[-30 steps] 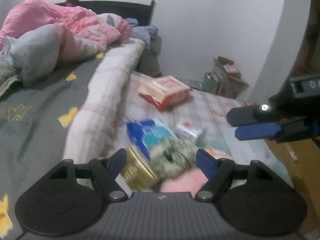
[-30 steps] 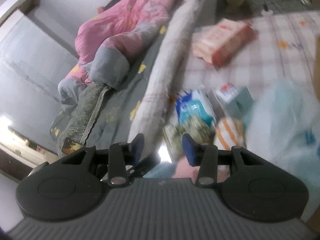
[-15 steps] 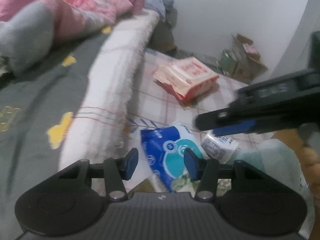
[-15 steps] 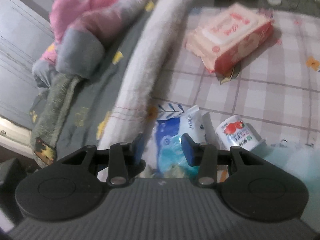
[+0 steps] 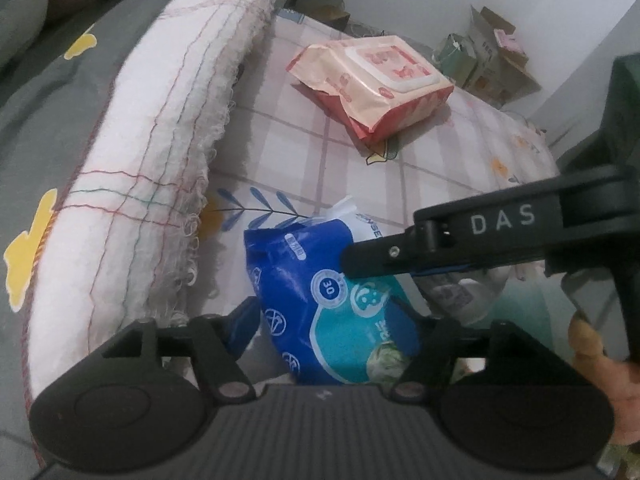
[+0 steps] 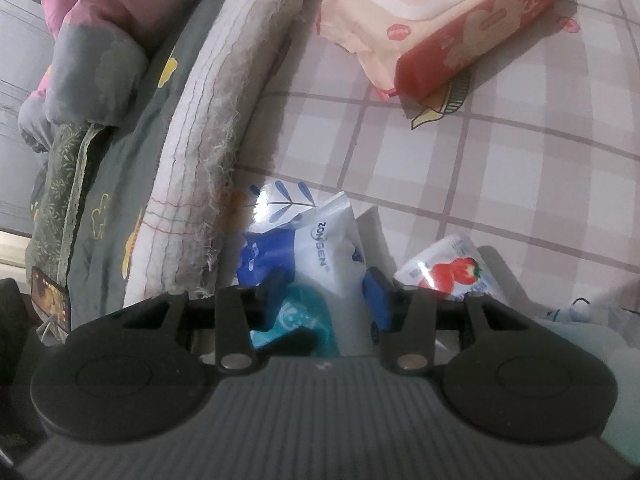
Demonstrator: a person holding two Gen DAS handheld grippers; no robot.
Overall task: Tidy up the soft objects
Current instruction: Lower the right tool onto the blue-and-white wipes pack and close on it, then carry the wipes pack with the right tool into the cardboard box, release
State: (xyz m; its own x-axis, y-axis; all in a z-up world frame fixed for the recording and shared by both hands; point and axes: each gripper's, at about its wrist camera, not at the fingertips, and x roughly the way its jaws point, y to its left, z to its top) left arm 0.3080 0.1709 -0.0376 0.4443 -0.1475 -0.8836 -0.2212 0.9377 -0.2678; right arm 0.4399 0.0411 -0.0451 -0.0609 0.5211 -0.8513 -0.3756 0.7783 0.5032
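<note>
A blue and white wipes pack (image 5: 332,312) (image 6: 320,264) lies on the pink checked sheet (image 5: 304,136) beside the bed's edge. My left gripper (image 5: 336,328) straddles its near end, jaws opening, and the pads do not visibly press on it. From the right, my right gripper (image 5: 400,256) (image 6: 326,296) reaches over the pack's far end. Its jaws are opening too, with the pack between the fingertips. A pink wipes pack (image 5: 376,80) (image 6: 440,20) lies farther back. A small strawberry-printed pack (image 6: 444,272) sits just right of the right gripper.
A thick white frayed pad (image 5: 152,160) edges the grey bedsheet (image 5: 48,120) on the left. A pink and grey quilt (image 6: 100,20) lies on the bed. Cardboard boxes (image 5: 496,60) stand by the wall. A pale teal bag (image 6: 592,340) lies at right, by a hand (image 5: 588,340).
Both grippers have dropped and tilted down toward the blue pack, which now fills the gap between their fingers. The left jaws narrowed, then widened again.
</note>
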